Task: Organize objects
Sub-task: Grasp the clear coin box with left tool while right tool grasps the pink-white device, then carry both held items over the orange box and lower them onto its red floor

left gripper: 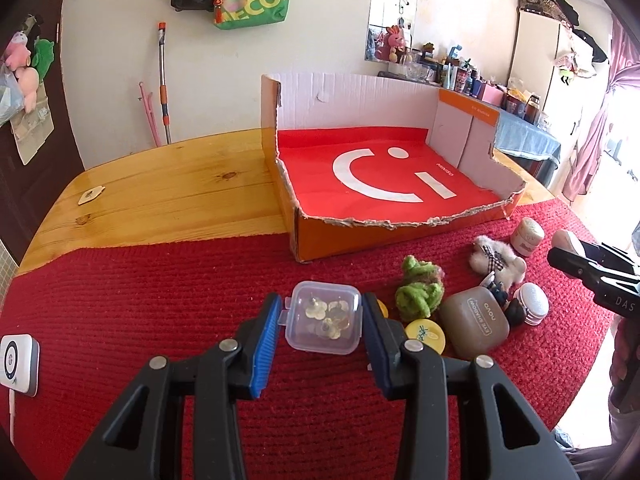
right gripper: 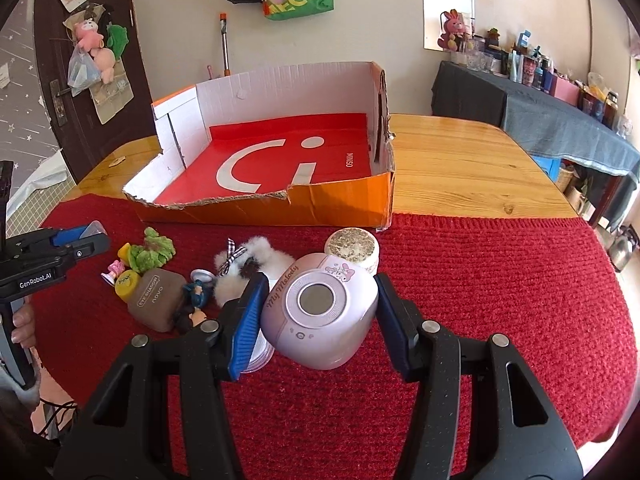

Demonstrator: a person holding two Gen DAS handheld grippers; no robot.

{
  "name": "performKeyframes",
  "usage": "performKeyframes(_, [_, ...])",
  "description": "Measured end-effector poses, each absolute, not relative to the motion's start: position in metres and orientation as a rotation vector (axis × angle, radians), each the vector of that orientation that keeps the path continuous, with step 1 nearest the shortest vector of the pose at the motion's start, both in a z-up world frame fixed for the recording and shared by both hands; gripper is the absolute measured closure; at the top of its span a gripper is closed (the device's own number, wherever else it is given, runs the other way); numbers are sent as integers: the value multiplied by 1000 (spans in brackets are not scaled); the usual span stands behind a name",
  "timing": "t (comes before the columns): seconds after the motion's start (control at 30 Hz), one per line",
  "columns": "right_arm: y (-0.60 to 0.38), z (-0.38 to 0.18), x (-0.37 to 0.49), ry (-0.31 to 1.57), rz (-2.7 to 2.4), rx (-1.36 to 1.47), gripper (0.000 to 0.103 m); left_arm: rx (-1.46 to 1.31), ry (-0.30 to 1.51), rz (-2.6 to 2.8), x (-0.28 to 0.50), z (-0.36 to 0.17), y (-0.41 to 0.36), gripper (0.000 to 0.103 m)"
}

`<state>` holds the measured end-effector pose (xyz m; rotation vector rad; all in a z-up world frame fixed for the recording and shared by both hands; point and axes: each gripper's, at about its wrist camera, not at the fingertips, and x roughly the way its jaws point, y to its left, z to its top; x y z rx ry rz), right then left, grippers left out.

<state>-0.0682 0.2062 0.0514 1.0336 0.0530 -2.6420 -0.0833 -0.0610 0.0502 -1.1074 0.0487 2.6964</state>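
Observation:
My left gripper (left gripper: 322, 312) is shut on a small clear plastic box (left gripper: 324, 332) with pale trinkets inside, its blue pads pressing both sides just above the red mat (left gripper: 160, 300). My right gripper (right gripper: 320, 292) is shut on a lilac My Melody device (right gripper: 320, 316) with a round grey centre, tilted between the pads. Behind both stands an orange cardboard tray (left gripper: 360, 236) (right gripper: 320, 204) with a red floor and torn front wall, nothing in it. On the mat lie a green woolly toy (left gripper: 420, 292), a brown eye-shadow case (left gripper: 478, 322) and a fluffy white plush (left gripper: 496, 258).
A yellow lid (left gripper: 426, 334), a white jar (right gripper: 352, 246), a ribbed round item (left gripper: 532, 302) and a small figure (right gripper: 196, 296) crowd the same patch. A white device (left gripper: 18, 364) lies at the mat's left edge. The wooden table (right gripper: 460, 168) extends beside the tray.

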Motion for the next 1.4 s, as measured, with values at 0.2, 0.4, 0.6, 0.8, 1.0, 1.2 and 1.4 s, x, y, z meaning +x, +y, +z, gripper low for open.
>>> performKeyframes(0.2, [207, 53, -71, 40, -2616, 1031, 51, -1067, 33, 2699, -81, 63, -61, 61])
performKeyframes(0.4, [203, 80, -84, 67, -2603, 939, 51, -1006, 48, 2692, -94, 86, -54, 61])
performKeyframes(0.6, [195, 98, -122, 112, -2557, 912, 51, -1013, 71, 2635, -127, 98, -44, 61])
performKeyframes(0.8, [180, 92, -174, 205, -2452, 1025, 51, -1107, 123, 2551, -167, 91, -29, 61])
performKeyframes(1.0, [171, 69, -211, 258, -2339, 1168, 51, -1223, 206, 2480, -200, 71, -15, 61])
performKeyframes(1.2, [167, 57, -228, 351, -2277, 1235, 51, -1317, 263, 2401, -215, 52, -5, 61])
performKeyframes(1.4, [162, 52, -234, 428, -2235, 1249, 51, -1338, 357, 2371, -219, 47, 2, 61])
